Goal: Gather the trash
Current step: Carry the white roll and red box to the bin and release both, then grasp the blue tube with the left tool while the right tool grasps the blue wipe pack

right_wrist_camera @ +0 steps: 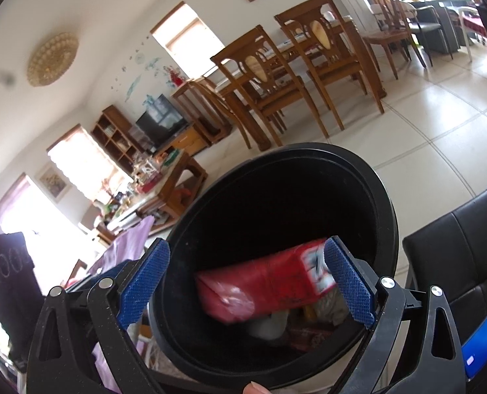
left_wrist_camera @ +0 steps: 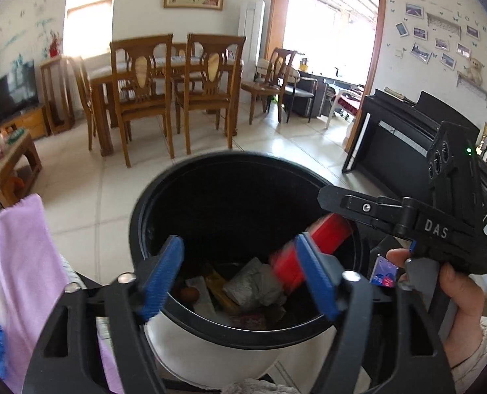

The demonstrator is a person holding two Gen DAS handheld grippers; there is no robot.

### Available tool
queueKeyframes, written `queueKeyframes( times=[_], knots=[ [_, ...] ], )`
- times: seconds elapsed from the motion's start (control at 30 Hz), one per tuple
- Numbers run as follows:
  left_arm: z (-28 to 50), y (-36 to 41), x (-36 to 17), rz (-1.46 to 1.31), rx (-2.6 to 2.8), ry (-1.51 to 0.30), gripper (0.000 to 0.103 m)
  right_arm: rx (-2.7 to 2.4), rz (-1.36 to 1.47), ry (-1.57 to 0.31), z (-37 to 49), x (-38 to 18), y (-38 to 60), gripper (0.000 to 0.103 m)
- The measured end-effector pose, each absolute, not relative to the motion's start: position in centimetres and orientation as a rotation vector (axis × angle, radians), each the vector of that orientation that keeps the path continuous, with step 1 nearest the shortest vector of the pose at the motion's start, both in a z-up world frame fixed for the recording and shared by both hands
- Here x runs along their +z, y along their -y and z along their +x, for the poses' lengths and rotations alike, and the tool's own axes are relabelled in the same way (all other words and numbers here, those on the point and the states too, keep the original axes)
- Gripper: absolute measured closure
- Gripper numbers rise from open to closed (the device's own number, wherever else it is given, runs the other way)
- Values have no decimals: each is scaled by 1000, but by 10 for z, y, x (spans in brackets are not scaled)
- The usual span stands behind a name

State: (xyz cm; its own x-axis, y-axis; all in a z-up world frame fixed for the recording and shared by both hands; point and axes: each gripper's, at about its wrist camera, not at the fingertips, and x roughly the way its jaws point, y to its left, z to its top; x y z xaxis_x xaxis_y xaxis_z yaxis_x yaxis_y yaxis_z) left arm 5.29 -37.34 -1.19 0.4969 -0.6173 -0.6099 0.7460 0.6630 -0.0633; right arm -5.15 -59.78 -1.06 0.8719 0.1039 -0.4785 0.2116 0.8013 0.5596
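- Hanging at far left of the left wrist view: a lilac cloth [left_wrist_camera: 30, 262], draped beside the bin, with a wooden coffee table [left_wrist_camera: 10, 164] behind it
- Left gripper [left_wrist_camera: 243, 279]: jaws wide, blue pads [left_wrist_camera: 163, 275] spread over the near rim of the bin, nothing between them
- Trash bin [left_wrist_camera: 164, 180]: round, black rim and inner liner, white outer wall visible below; mouth open toward the camera
- Bin contents, left to right: a brown rounded item (cannot identify), a yellow-brown wrapper [left_wrist_camera: 220, 287], crumpled grey paper [left_wrist_camera: 256, 282]
- Red packet [left_wrist_camera: 309, 249]: motion-blurred, inside the bin mouth above the other trash, no finger touching it; whether it rests on anything cannot be told
- Right gripper [left_wrist_camera: 322, 197] seen from the side in the left wrist view, black body marked DAS, fingertips over the right part of the bin rim; the person's hand [left_wrist_camera: 453, 298] wraps the handle
- Right wrist view: right gripper [right_wrist_camera: 248, 282] jaws wide, blue pads [right_wrist_camera: 352, 282] well apart, gripping nothing
- Red packet [right_wrist_camera: 263, 282] lies across the gap between those pads, lower down inside the bin [right_wrist_camera: 384, 190]; right end printed white, blurred
- Black padded seat [right_wrist_camera: 467, 249] just right of the bin
- Dining chairs [right_wrist_camera: 276, 75] and table in the background on a pale tiled floor
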Motion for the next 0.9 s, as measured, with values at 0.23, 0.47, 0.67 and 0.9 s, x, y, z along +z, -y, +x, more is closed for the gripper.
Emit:
queueKeyframes(
  times=[0.23, 0.47, 0.67, 0.9],
  knots=[
    [33, 351, 9, 231, -806, -556, 16, -64, 630, -486, -61, 1, 580, 6],
    [24, 314, 25, 208, -784, -511, 16, -26, 563, -486, -52, 19, 536, 6],
    [27, 270, 27, 173, -734, -502, 11, 26, 508, -502, -32, 30, 487, 6],
    [48, 186, 16, 81, -607, -545, 11, 110, 436, -546, 2, 33, 411, 6]
  ],
)
